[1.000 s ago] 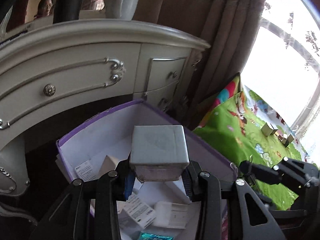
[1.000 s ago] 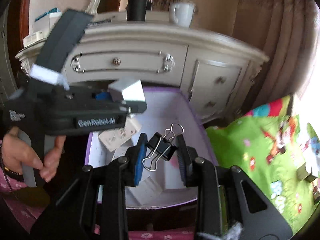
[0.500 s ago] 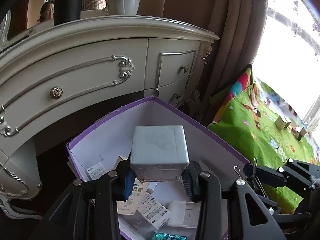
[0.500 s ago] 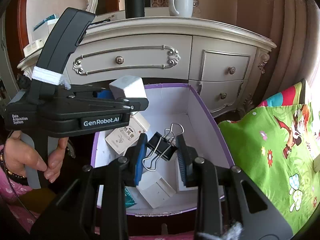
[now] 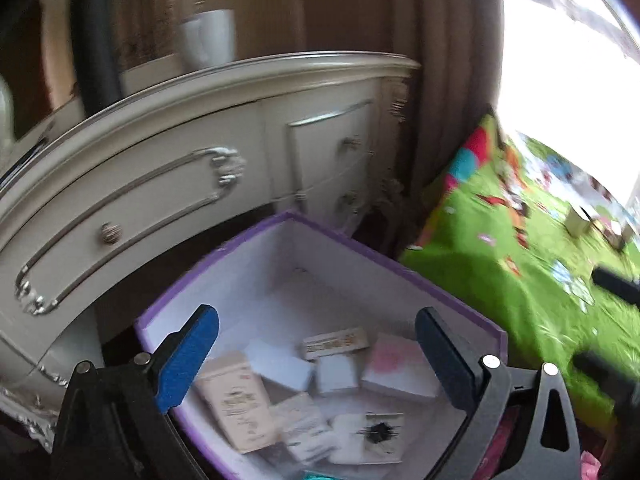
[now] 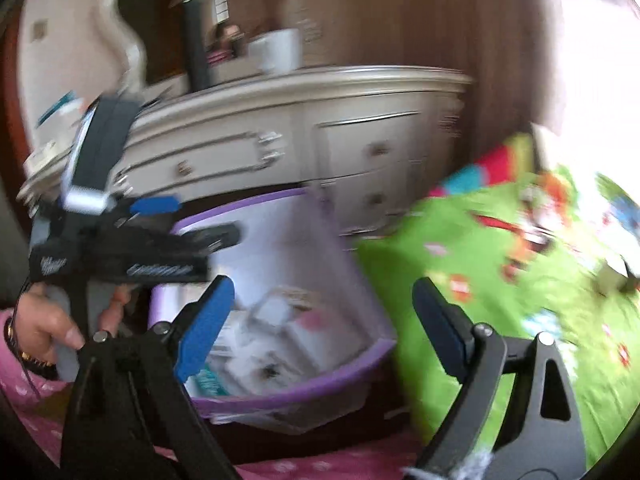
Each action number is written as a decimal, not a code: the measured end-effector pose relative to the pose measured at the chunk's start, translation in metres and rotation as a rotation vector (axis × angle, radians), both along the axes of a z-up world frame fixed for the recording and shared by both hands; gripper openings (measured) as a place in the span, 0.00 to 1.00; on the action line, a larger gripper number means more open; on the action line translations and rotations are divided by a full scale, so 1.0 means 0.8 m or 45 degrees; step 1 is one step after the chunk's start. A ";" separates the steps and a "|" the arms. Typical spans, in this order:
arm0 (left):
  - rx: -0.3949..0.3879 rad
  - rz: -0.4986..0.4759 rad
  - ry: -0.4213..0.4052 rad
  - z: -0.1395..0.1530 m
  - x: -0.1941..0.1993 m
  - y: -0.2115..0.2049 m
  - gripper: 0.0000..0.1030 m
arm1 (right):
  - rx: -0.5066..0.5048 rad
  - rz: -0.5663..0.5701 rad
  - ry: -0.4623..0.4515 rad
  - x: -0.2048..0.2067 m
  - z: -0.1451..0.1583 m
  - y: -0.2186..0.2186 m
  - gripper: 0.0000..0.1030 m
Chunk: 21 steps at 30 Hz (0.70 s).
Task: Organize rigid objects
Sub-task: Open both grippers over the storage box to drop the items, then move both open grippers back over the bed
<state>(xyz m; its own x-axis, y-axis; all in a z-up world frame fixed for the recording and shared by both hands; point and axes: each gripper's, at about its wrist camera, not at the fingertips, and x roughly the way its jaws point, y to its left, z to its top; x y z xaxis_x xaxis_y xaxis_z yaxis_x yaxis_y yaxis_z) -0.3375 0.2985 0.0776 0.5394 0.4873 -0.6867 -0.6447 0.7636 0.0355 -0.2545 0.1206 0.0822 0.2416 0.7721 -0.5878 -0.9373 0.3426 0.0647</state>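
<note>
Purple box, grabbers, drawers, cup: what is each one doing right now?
purple box: open on top, small boxes and a black binder clip lying inside.
left gripper: open, jaws just spread, nothing between them.
right gripper: open, jaws just spread, nothing between them.
dresser drawers: shut.
white cup: upright on the dresser top.

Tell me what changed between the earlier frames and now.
Both jaws have just been opening. The left gripper let go of the small white box; the right gripper let go of the binder clip, which now lies in the purple box. Nothing is between either pair now. The purple box, dresser and mug stayed put.
</note>
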 end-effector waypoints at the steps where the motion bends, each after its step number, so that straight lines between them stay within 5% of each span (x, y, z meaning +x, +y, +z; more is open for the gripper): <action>1: -0.016 -0.059 -0.010 0.001 0.012 -0.015 0.97 | 0.019 -0.073 0.004 0.018 0.004 -0.020 0.90; 9: -0.085 -0.581 0.015 -0.021 0.134 -0.157 0.97 | 0.000 -0.685 0.089 0.155 -0.006 -0.185 0.92; 12: -0.035 -0.753 0.034 -0.034 0.192 -0.216 0.97 | -0.042 -0.849 0.155 0.204 -0.021 -0.243 0.92; 17: -0.040 -0.843 0.095 -0.057 0.294 -0.274 0.97 | -0.088 -1.095 0.223 0.271 -0.047 -0.331 0.92; 21: -0.060 -0.780 0.131 -0.070 0.396 -0.291 0.97 | -0.072 -1.240 0.289 0.300 -0.061 -0.379 0.92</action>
<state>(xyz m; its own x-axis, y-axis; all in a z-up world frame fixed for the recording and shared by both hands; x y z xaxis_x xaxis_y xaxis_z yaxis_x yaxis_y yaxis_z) -0.0207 0.0658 0.0214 0.6414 0.0785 -0.7632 -0.0842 0.9959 0.0317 -0.0142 -0.1825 0.0334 0.6313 0.2669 -0.7281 -0.2142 0.9624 0.1671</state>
